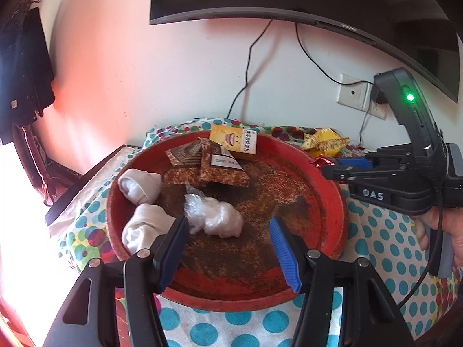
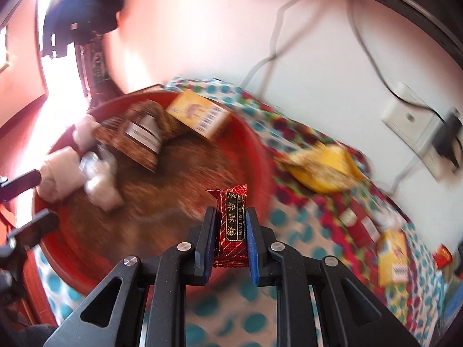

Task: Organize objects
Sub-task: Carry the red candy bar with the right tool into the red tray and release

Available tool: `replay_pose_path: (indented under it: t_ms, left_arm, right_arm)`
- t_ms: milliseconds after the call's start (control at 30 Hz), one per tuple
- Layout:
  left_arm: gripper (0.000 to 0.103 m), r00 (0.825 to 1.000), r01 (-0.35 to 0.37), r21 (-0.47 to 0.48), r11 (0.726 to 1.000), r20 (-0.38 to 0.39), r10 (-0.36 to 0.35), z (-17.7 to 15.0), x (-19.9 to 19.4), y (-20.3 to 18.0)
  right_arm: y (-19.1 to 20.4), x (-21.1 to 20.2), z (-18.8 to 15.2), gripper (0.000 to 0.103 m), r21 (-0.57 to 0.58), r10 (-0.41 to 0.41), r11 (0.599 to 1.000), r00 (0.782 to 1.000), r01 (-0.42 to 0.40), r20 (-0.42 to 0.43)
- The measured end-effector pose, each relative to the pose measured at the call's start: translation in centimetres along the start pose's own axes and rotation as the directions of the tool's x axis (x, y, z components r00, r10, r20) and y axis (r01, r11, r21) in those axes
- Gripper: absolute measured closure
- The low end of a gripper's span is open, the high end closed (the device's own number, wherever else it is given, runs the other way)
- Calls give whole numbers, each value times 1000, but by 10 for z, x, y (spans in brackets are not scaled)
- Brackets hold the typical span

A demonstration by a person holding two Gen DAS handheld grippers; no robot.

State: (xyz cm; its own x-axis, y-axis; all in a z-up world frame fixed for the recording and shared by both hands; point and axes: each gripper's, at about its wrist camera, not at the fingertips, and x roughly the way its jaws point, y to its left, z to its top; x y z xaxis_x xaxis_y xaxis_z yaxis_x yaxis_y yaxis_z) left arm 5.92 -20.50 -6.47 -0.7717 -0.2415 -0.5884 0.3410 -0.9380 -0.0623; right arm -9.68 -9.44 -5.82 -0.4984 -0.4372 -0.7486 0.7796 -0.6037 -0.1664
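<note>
A round red tray (image 1: 332, 202) sits on a polka-dot cloth and holds two rolled white socks (image 1: 139, 186), a crumpled clear plastic bag (image 1: 214, 221), brown packets (image 1: 202, 164) and a yellow box (image 1: 234, 141). My left gripper (image 1: 228, 231) is open and empty over the tray's near side, just short of the plastic bag. My right gripper (image 2: 231, 222) is shut on a red candy wrapper (image 2: 233, 225) and holds it above the tray's (image 2: 260, 150) right rim. The right gripper also shows in the left wrist view (image 1: 332, 173) beside the tray.
A yellow snack bag (image 2: 324, 170) lies on the cloth right of the tray. Red packets (image 2: 358, 225), another yellow box (image 2: 393, 257) and a red item (image 2: 442, 256) lie further right. A TV, cables and a wall socket (image 1: 356, 92) are behind the table.
</note>
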Motion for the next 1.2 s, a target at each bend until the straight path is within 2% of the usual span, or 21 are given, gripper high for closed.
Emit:
replay_pose_path:
  t_ms: [300, 500, 700, 767, 900, 1067, 1133, 1200]
  left_arm:
    - [43, 999, -51, -86, 995, -3, 51, 7, 3, 32]
    - [43, 997, -75, -108, 991, -8, 75, 8, 7, 43]
    - [43, 998, -66, -124, 990, -29, 63, 7, 13, 48]
    - [43, 997, -66, -120, 991, -34, 62, 7, 15, 47]
    - [43, 997, -67, -103, 992, -41, 63, 5, 16, 43]
    - [43, 997, -68, -80, 994, -42, 64, 4, 16, 37]
    - [43, 997, -63, -73, 995, -44, 60, 3, 17, 35]
    - [43, 997, -65, -59, 996, -44, 63, 2, 17, 31]
  right_arm:
    - [42, 36, 45, 85, -18, 82, 997, 997, -82, -9]
    - [49, 59, 56, 85, -3, 102, 995, 994, -102, -33]
    - [47, 75, 61, 84, 8, 106, 994, 993, -105, -56]
    - [48, 79, 59, 82, 7, 111, 994, 991, -111, -70]
    - [44, 73, 56, 60, 10, 95, 995, 995, -95, -35]
    - [17, 42, 43, 55, 51, 74, 996, 996, -76, 46]
    - [-2, 30, 31, 51, 68, 26, 997, 997, -30, 68]
    - [-30, 21, 14, 51, 111, -22, 994, 998, 14, 67]
